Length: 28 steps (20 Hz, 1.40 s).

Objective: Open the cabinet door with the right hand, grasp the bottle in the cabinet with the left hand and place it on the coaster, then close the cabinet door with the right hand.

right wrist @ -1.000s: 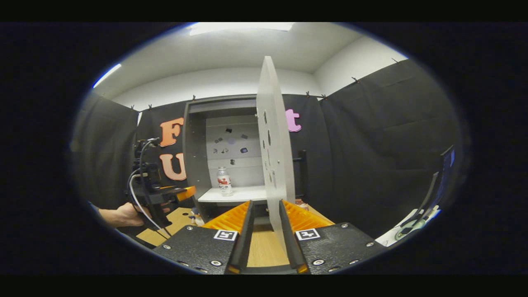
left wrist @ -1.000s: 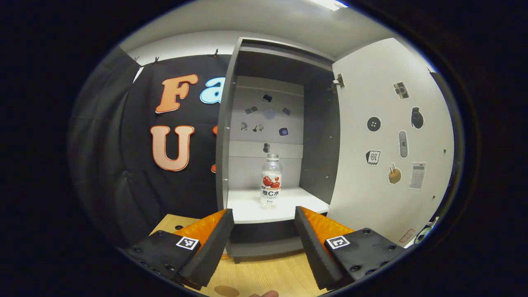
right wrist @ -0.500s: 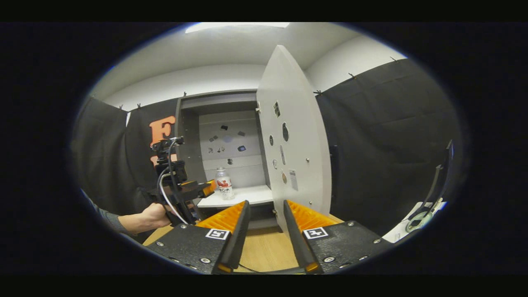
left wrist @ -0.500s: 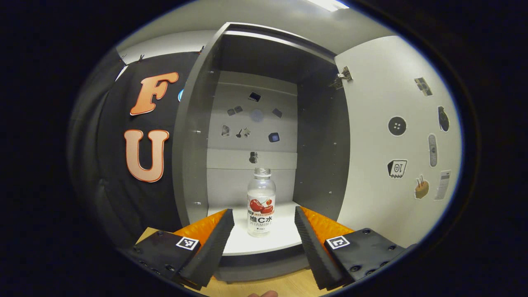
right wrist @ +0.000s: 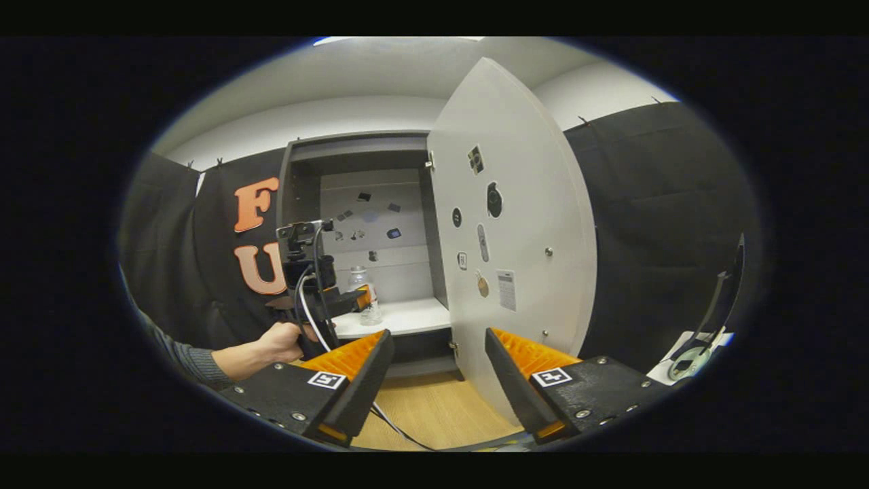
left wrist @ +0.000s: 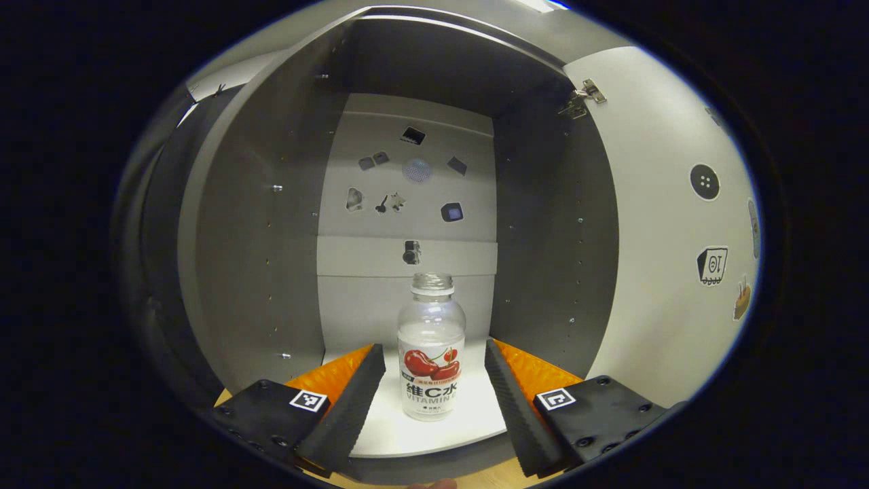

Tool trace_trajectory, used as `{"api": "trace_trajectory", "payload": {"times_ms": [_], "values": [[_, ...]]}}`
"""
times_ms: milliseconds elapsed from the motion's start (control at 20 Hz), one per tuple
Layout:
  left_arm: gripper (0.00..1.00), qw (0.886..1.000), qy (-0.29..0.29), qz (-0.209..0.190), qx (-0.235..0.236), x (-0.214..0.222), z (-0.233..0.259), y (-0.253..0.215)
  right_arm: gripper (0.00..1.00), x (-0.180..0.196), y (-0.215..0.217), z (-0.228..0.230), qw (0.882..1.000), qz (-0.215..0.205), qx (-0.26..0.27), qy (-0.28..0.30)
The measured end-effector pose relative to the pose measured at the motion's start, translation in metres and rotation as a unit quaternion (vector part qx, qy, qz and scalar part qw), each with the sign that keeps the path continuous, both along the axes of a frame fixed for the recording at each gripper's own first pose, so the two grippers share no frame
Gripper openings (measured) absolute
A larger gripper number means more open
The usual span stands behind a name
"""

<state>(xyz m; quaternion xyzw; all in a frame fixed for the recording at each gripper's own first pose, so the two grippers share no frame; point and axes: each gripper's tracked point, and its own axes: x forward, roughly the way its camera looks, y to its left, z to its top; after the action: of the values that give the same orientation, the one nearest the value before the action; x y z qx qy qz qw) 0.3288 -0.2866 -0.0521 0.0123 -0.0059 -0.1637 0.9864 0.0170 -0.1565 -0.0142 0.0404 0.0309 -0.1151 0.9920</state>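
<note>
In the left gripper view the left gripper (left wrist: 434,390) is spread wide, holding nothing; the bottle (left wrist: 432,346) stands upright at lower centre on the cabinet (left wrist: 258,258) shelf, between the fingers with gaps either side, nearer than a second ago. The right gripper (right wrist: 434,370) gapes empty, now off the swung-wide cabinet door (right wrist: 523,224).
</note>
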Motion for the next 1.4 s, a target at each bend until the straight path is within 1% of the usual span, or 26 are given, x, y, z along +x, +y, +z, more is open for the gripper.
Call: {"api": "trace_trajectory", "payload": {"times_ms": [50, 150, 250, 300, 600, 650, 700, 750, 800, 900, 1000, 1250, 1400], "values": [[0.96, 1.0, -0.003, 0.003, 0.005, 0.009, -0.001, 0.0, 0.85, 0.003, -0.001, 0.0, 1.0, -0.003, -0.001, 0.001], [0.96, 1.0, -0.004, 0.002, 0.008, 0.021, -0.003, -0.005, 0.85, 0.007, -0.001, 0.0, 1.0, -0.008, 0.0, 0.001], [0.93, 1.0, -0.001, 0.0, 0.009, 0.033, -0.008, -0.008, 0.85, 0.012, -0.002, -0.001, 1.0, -0.014, 0.006, 0.001], [0.96, 1.0, 0.001, 0.007, 0.013, 0.039, -0.011, -0.006, 0.85, 0.013, -0.003, -0.002, 1.0, -0.017, 0.008, 0.002], [0.96, 1.0, 0.014, 0.011, 0.019, 0.059, -0.023, -0.012, 0.85, 0.014, -0.008, -0.011, 0.999, -0.025, 0.001, 0.023], [0.94, 1.0, 0.013, 0.012, 0.021, 0.061, -0.025, -0.013, 0.85, 0.012, -0.008, -0.012, 0.999, -0.024, 0.002, 0.025], [0.85, 1.0, 0.013, 0.012, 0.021, 0.058, -0.023, -0.012, 0.85, 0.011, -0.008, -0.013, 0.999, -0.023, 0.004, 0.026], [0.85, 1.0, 0.012, 0.012, 0.02, 0.056, -0.022, -0.011, 0.85, 0.009, -0.01, -0.014, 0.999, -0.024, 0.006, 0.028], [0.83, 1.0, 0.01, 0.012, 0.018, 0.053, -0.02, -0.01, 0.85, 0.007, -0.01, -0.016, 0.999, -0.023, 0.009, 0.03], [0.84, 1.0, 0.002, 0.013, 0.014, 0.043, -0.012, -0.006, 0.85, 0.002, -0.009, -0.017, 0.999, -0.017, 0.011, 0.032], [0.83, 1.0, -0.012, 0.013, 0.016, 0.024, -0.003, -0.002, 0.85, -0.008, -0.008, -0.017, 0.999, -0.009, 0.006, 0.031], [0.83, 0.999, -0.041, 0.017, 0.02, -0.032, 0.016, 0.009, 0.85, -0.042, -0.008, -0.023, 0.999, 0.019, 0.015, 0.03], [0.83, 0.998, -0.054, 0.03, 0.021, -0.074, 0.018, 0.024, 0.85, -0.068, -0.01, -0.028, 0.999, 0.034, 0.026, 0.029]]}}
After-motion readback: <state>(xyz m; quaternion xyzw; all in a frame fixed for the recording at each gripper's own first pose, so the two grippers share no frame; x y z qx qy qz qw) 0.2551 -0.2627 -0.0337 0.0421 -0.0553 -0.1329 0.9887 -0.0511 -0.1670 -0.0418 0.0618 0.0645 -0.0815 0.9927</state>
